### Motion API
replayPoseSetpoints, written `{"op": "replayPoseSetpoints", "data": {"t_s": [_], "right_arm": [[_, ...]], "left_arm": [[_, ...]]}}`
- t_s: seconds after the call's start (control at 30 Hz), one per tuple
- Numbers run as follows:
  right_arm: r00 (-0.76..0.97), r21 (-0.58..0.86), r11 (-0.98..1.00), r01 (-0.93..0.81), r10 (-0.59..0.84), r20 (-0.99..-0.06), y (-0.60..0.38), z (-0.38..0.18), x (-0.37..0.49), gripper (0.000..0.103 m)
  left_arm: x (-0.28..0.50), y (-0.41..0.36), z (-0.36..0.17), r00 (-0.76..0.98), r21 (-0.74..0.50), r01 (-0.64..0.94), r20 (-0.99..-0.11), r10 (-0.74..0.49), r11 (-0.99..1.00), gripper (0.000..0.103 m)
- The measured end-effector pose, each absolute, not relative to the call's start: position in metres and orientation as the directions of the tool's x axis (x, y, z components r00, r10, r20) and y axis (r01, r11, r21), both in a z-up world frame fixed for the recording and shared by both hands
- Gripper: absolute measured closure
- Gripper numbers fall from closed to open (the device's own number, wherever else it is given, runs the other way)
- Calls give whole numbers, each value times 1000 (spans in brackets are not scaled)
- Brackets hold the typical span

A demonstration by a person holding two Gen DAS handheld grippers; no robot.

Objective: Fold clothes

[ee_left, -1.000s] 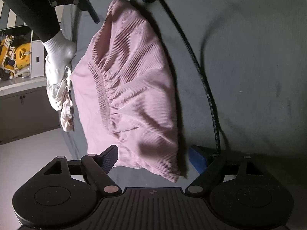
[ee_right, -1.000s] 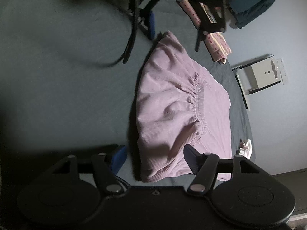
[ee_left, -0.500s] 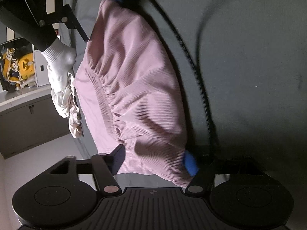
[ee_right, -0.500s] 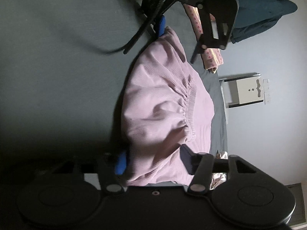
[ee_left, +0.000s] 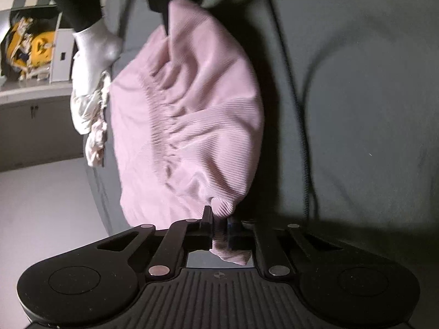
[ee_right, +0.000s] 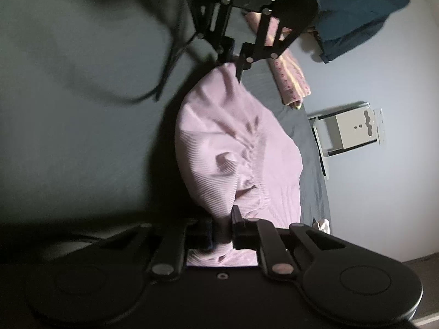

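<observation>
Bed (ee_left: 356, 96): we've got a wide dark grey sheet under everything, broad enough to lay a garment flat.
Pink garment (ee_left: 192, 115): ribbed, with a gathered elastic band down its middle, stretched between our 2 grippers and partly lifted off the bed near its edge.
Left gripper (ee_left: 219, 227): fingers pinched together on 1 end of the pink garment, cloth bunched between them.
Right gripper (ee_right: 222, 229): clamped on the opposite end, so we judge the 2 holds are there to carry 1 edge across in a fold.
Patterned cloth (ee_right: 290, 79): lying at the bed's far edge, apart from the work.
White sock (ee_left: 96, 46): a person's foot, just beside the garment.
</observation>
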State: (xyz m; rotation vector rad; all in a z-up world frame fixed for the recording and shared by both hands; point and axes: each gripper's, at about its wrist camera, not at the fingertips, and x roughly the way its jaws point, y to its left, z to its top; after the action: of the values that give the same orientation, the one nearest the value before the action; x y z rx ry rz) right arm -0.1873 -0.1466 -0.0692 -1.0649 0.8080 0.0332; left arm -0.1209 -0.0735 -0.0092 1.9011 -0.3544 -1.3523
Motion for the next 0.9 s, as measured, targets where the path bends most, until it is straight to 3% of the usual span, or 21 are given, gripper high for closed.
{"op": "replayPoseSetpoints", "data": {"t_s": [0.23,0.57,0.9], "right_arm": [[707,-678,584,-446,-235,-667,-142,-40,-207,93],[592,-400,701,-590,38,-805,-124,1,-241,93],[389,-4,844,-536,243,-889,-212,34,-175,93]], "left_arm": [[-126,-63,24,389,699,287,-710,-587,-654,96],[-154,-17,59,284,485,508,-874,-394,-712,96],[-78,-109,87,122,260,687,-962,-245,-678,96]]}}
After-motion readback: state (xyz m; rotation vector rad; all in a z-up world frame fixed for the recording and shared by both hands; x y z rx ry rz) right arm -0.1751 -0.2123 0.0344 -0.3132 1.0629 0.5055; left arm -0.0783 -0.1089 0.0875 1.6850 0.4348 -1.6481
